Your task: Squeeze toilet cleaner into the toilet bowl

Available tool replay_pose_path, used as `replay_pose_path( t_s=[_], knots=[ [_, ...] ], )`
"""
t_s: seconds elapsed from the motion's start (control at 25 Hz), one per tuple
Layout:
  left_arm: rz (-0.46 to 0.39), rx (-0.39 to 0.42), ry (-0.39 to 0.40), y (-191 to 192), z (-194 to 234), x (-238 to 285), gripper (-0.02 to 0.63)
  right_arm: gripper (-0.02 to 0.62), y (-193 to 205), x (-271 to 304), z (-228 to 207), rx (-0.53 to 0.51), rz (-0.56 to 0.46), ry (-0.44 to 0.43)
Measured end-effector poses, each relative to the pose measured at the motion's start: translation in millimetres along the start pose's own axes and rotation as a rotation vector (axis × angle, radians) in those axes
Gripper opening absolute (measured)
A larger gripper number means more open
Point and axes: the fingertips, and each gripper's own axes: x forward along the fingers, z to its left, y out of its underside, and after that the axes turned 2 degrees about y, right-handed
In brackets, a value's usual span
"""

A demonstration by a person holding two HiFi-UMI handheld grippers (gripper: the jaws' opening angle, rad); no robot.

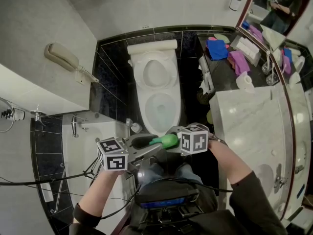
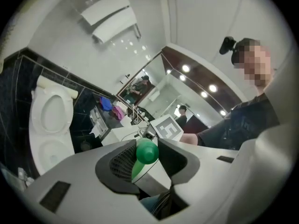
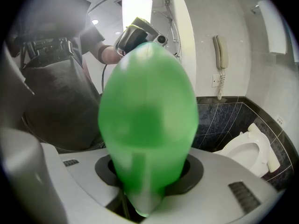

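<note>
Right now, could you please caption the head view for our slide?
Right gripper grips the green bottle, left gripper its cap, before the open toilet.

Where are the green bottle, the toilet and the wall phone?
green bottle (image 1: 166, 141), head view, middle of its body.
toilet (image 1: 145, 106), head view, left rim of the bowl.
wall phone (image 1: 61, 56), head view, middle of the handset.

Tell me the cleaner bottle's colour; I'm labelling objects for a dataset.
The bottle is bright green, clearest in the right gripper view.

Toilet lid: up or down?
Up. The toilet lid stands raised at the tank, and the bowl lies open below it.
</note>
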Motion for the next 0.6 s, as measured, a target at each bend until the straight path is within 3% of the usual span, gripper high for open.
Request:
replay_pose_path(
  t_s=[0.2,0.4,0.6],
  knots=[
    [0.167,0.307,-0.019,14,-6,3,0.121,0.186,2,2,8,0.004,0.009,-0.031],
    [0.344,0.707,0.020,25,-22,6,0.123,0.186,2,5,16,0.011,0.002,-0.066],
    [0.425,1.146,-0.015,28,-35,5,0.127,0.186,-5,6,24,0.037,-0.040,-0.100]
  ],
)
